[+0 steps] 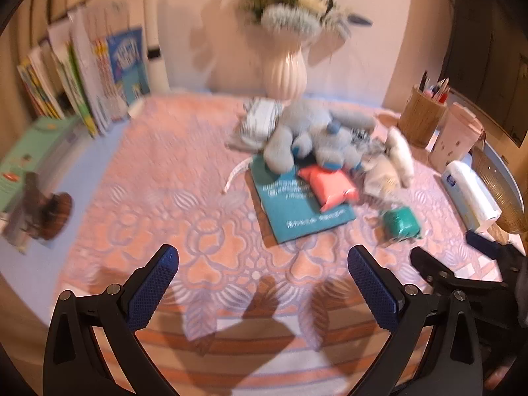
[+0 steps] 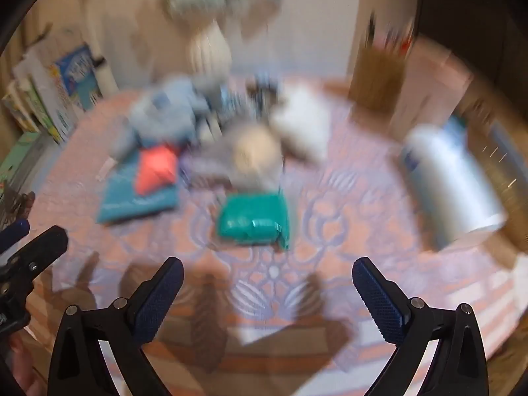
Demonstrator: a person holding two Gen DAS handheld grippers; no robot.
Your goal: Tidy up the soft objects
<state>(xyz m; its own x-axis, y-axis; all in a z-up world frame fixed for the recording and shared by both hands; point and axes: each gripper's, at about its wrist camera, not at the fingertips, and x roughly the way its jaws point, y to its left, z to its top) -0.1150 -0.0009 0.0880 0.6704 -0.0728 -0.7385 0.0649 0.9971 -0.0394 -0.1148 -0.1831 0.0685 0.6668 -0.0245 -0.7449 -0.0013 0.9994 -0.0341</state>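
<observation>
Both tongs, the left tongs (image 1: 263,264) and the right tongs (image 2: 268,275), hover empty with jaws wide apart over the near worktop (image 1: 158,178). Farther off, a heap of soft things lies unsorted: grey plush toy (image 1: 316,138), coral pouch (image 1: 326,186), green pouch (image 2: 254,221). Sorting seems not yet begun.

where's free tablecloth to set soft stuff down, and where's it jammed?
Free: the wide patch between the books and the teal book, plus the near strip ahead of both open grippers. Crowded: the pile around the grey plush, and right edge by the wipes pack.
</observation>
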